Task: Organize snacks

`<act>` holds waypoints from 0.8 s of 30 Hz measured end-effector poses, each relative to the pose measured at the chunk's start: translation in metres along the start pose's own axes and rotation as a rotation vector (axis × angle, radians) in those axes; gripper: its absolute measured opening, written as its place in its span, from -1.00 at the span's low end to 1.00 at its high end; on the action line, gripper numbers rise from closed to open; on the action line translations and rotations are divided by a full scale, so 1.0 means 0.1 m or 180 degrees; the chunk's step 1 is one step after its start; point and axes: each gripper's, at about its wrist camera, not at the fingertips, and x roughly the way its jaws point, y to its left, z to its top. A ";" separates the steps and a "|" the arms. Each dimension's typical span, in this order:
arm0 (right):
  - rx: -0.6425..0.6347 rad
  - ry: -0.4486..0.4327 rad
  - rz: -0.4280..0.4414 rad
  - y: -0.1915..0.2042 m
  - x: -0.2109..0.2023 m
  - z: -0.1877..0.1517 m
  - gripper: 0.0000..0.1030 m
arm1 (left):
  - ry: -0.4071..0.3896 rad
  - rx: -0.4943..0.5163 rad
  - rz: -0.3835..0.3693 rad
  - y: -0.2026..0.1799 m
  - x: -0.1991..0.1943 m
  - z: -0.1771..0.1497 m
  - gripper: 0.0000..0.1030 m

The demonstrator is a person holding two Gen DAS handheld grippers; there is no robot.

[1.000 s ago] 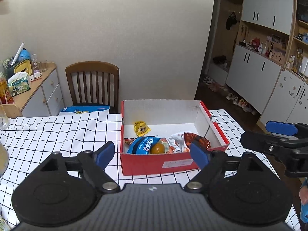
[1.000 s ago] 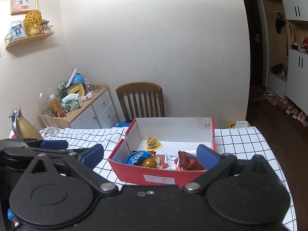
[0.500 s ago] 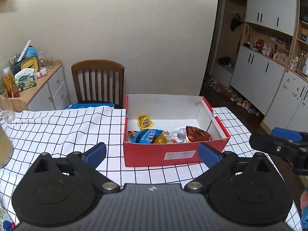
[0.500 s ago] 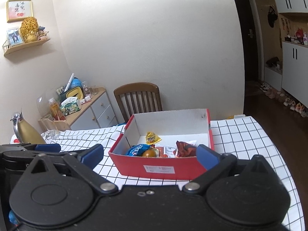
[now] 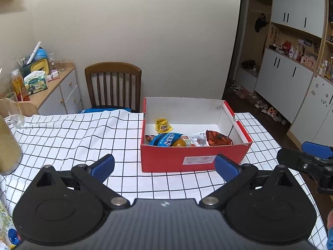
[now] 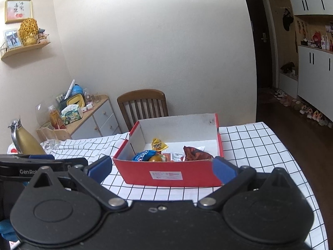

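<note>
A red cardboard box [image 5: 195,158] [image 6: 166,174] with white inner walls stands on the checked tablecloth. Inside lie a yellow candy packet [image 5: 163,125] [image 6: 158,144], a blue cookie packet [image 5: 165,139] [image 6: 143,155], an orange round item [image 5: 179,143], a white wrapper [image 5: 198,138] and a dark red foil bag [image 5: 218,138] [image 6: 196,153]. My left gripper [image 5: 164,165] hangs open just short of the box's near wall, nothing between its blue pads. My right gripper [image 6: 162,166] is open too, level with the same wall, and is empty.
A wooden chair [image 5: 113,85] stands behind the table with a blue package [image 5: 104,110] on its seat. A gold jug [image 6: 25,142] and a glass [image 5: 13,109] sit at the table's left. A cluttered sideboard [image 5: 52,87] lines the left wall. White cabinets [image 5: 289,79] stand right.
The left gripper's jaws have spread wider. Both grippers have drawn back a little from the box, which now sits farther off in both views.
</note>
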 end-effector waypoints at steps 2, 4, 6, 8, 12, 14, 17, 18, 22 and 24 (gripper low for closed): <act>0.0007 -0.0025 0.0001 0.00 -0.02 0.01 1.00 | -0.0008 0.0005 -0.0001 -0.01 -0.02 0.00 1.00; 0.0012 -0.0035 -0.0034 0.00 -0.04 0.02 1.00 | -0.0004 0.0008 0.0008 -0.02 -0.03 -0.01 1.00; 0.0018 -0.0051 -0.0066 0.00 -0.04 0.01 1.00 | -0.0003 0.0009 0.0002 -0.03 -0.03 -0.01 1.00; 0.0034 -0.0042 -0.0080 -0.01 -0.03 0.01 1.00 | 0.0002 0.0015 0.0001 -0.04 -0.03 -0.01 1.00; 0.0078 -0.0027 -0.0116 -0.02 -0.02 0.00 1.00 | -0.0002 0.0032 -0.0005 -0.06 -0.03 -0.02 1.00; 0.0119 0.0004 -0.0091 -0.04 -0.02 -0.01 1.00 | 0.0003 0.0037 0.0000 -0.06 -0.02 -0.02 1.00; 0.0113 -0.0006 -0.0087 -0.05 -0.02 -0.01 1.00 | 0.0019 0.0008 -0.0022 -0.05 -0.01 -0.02 1.00; 0.0097 -0.0010 -0.0088 -0.04 -0.02 -0.01 1.00 | 0.0021 0.0001 -0.0025 -0.05 -0.01 -0.02 1.00; 0.0050 -0.0042 -0.0135 -0.03 -0.04 -0.01 1.00 | 0.0019 -0.0003 -0.0027 -0.05 -0.01 -0.01 1.00; 0.0055 -0.0053 -0.0134 -0.03 -0.04 -0.01 1.00 | 0.0017 0.0000 -0.0024 -0.05 -0.01 -0.01 1.00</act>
